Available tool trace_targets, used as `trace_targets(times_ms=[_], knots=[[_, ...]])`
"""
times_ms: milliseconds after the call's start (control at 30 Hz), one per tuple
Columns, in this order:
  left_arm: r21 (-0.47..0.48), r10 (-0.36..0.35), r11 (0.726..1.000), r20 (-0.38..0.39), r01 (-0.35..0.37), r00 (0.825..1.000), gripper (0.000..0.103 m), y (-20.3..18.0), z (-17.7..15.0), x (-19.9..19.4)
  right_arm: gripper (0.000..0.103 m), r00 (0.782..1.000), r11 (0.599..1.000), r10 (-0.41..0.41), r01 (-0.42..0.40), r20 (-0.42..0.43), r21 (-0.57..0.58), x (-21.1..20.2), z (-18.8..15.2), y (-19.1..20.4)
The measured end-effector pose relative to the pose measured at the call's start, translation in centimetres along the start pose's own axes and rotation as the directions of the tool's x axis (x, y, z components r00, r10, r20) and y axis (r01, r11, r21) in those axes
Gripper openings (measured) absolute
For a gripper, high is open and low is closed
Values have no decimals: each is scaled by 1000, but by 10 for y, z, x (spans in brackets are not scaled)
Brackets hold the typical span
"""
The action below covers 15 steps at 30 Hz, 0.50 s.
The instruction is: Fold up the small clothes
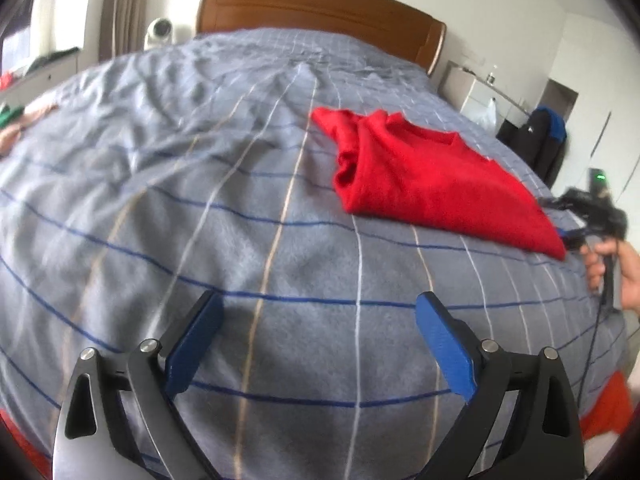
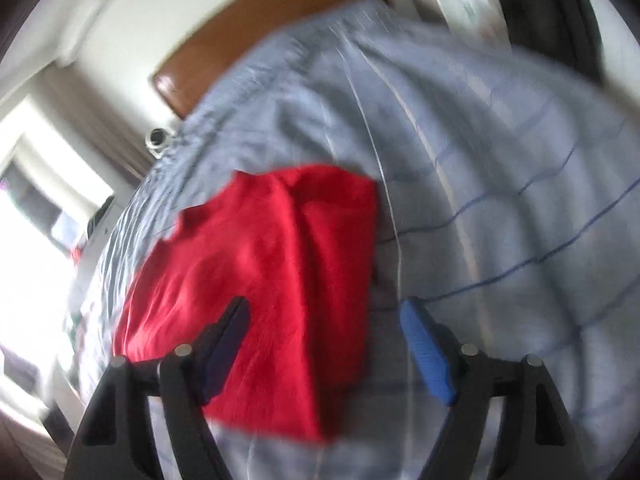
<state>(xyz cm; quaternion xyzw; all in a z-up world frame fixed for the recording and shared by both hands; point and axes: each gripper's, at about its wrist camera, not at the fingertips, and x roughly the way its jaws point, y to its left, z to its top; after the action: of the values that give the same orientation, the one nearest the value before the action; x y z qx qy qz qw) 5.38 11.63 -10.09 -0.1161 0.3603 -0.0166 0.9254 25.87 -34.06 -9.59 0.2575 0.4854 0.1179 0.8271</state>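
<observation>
A red garment lies partly folded on the grey checked bedspread, right of centre in the left wrist view. My left gripper is open and empty, low over the bedspread, well short of the garment. In the right wrist view, which is blurred, the same red garment lies just ahead. My right gripper is open and empty above its near edge. The right gripper and the hand holding it also show at the garment's right corner in the left wrist view.
A wooden headboard stands at the far end of the bed. A white camera sits left of it. Other clothes lie at the bed's left edge. A nightstand and a dark bag stand to the right.
</observation>
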Motion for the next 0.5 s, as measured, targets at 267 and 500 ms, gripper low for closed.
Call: trace_targets(times_ms=[267, 500], knots=[[-125, 63, 990, 41, -58, 997, 97, 34, 10, -6, 13, 999, 997, 48, -47, 10, -59, 1, 6, 84], [-163, 92, 983, 40, -85, 995, 97, 52, 13, 1, 13, 987, 955, 145, -158, -68, -251, 50, -8, 243]])
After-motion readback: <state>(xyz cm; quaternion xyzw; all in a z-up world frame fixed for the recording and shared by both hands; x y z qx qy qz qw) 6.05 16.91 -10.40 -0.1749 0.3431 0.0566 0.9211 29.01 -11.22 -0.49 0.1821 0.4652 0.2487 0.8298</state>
